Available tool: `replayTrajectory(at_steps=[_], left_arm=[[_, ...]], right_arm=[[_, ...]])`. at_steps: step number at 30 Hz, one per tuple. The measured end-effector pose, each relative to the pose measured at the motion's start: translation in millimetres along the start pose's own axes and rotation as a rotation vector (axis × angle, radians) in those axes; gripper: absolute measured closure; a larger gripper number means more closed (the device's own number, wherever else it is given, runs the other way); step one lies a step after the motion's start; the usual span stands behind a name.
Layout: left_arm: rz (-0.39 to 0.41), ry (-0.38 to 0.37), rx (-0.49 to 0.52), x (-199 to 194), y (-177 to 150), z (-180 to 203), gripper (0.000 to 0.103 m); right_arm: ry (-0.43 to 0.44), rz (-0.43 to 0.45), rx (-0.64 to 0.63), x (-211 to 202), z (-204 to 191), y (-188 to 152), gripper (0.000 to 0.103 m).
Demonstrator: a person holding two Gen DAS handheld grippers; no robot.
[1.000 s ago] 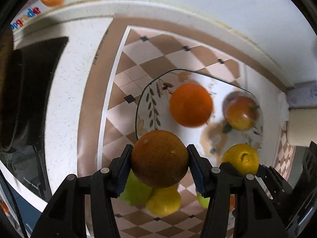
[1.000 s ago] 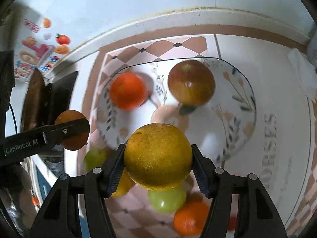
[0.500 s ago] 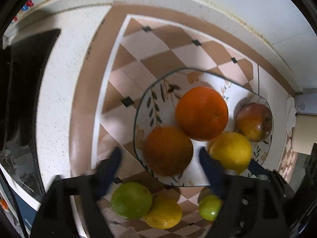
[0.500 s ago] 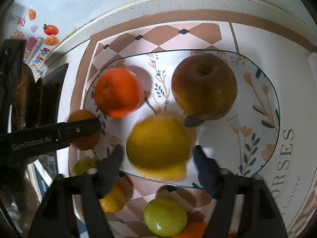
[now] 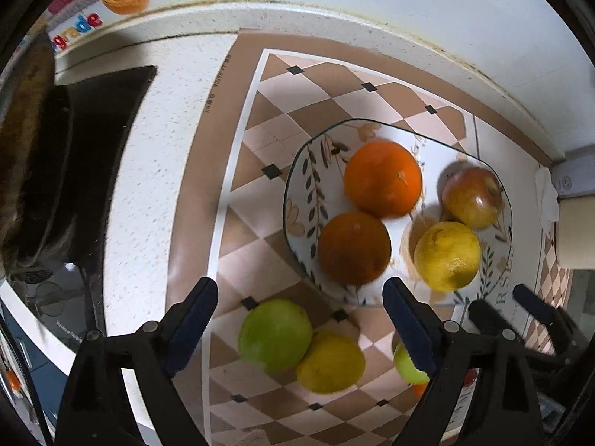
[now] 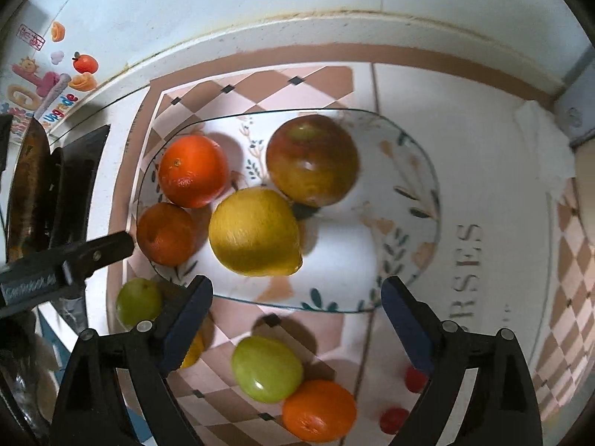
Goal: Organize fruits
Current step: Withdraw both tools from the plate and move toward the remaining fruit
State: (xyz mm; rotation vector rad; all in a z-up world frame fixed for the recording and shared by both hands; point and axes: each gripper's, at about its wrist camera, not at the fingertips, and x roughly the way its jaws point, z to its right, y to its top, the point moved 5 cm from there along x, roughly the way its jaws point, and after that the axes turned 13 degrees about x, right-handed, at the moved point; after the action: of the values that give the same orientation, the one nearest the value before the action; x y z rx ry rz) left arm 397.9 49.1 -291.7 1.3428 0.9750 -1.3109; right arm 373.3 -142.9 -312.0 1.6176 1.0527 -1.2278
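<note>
A floral plate holds a bright orange, a dark orange, a lemon and a red-green apple. My left gripper is open and empty above the plate's near edge. My right gripper is open and empty just before the plate. On the mat lie a green fruit, a yellow lemon, another green fruit and an orange.
A checkered mat covers the white counter. A black stove top lies at the left. Two small red fruits lie at the front right. The wall runs along the back. My left gripper's finger shows in the right wrist view.
Both grippers opened: the left let go of the dark orange and the right let go of the lemon, both now resting on the plate. Both grippers drew back.
</note>
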Motion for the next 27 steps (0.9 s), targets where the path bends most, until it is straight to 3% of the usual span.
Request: replayTrajectory(at_steps=[8, 21, 27], left_arm=[[0.131, 0.061, 0.043, -46, -27, 16, 0.012], [0.378, 0.149, 0.113, -138, -74, 47, 0.012], [0.448, 0.143, 0.120, -170, -97, 59, 0.012]], right_arm=[[-0.037, 0.112, 0.000, -46, 9, -18, 0.009], [-0.005, 0.299, -0.001, -150, 20, -66, 0.009], [0.014, 0.367, -0.003, -192, 23, -93, 0.009]])
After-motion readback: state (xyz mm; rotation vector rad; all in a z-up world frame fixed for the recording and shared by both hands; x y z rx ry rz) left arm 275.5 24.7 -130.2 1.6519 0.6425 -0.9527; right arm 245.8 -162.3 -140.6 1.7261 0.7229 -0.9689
